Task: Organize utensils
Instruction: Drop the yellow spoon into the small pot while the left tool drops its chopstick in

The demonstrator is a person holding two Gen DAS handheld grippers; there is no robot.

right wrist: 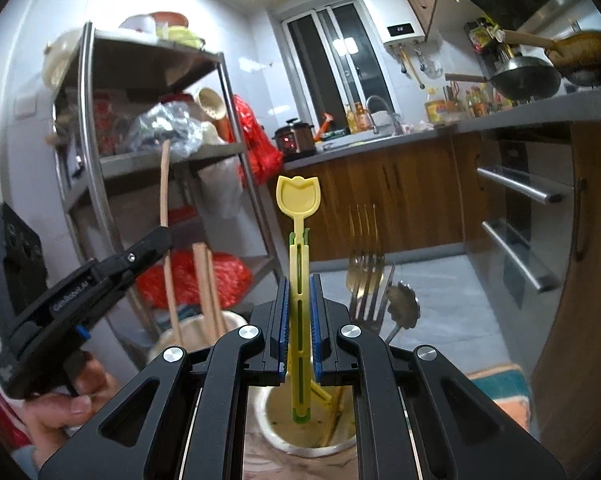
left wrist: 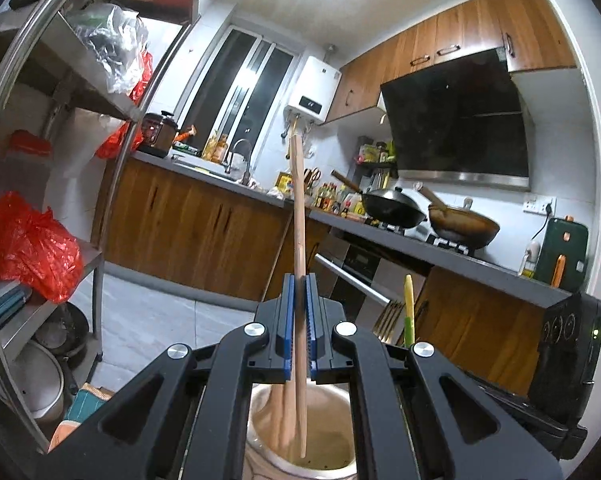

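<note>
Only the right view shows us the forks at center right, right gripper clamped on the spoon, left gripper on a chopstick, cup bottoms cut off.

Marbled surface carries two cream holder jars, side by side.

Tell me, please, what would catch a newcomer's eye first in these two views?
Probably the bright yellow spoon, upright in the right tool over a cream holder. Next, the long wooden chopstick clamped in the left tool above another cream pot. Red plastic bags glow on the steel rack to the left.
</note>
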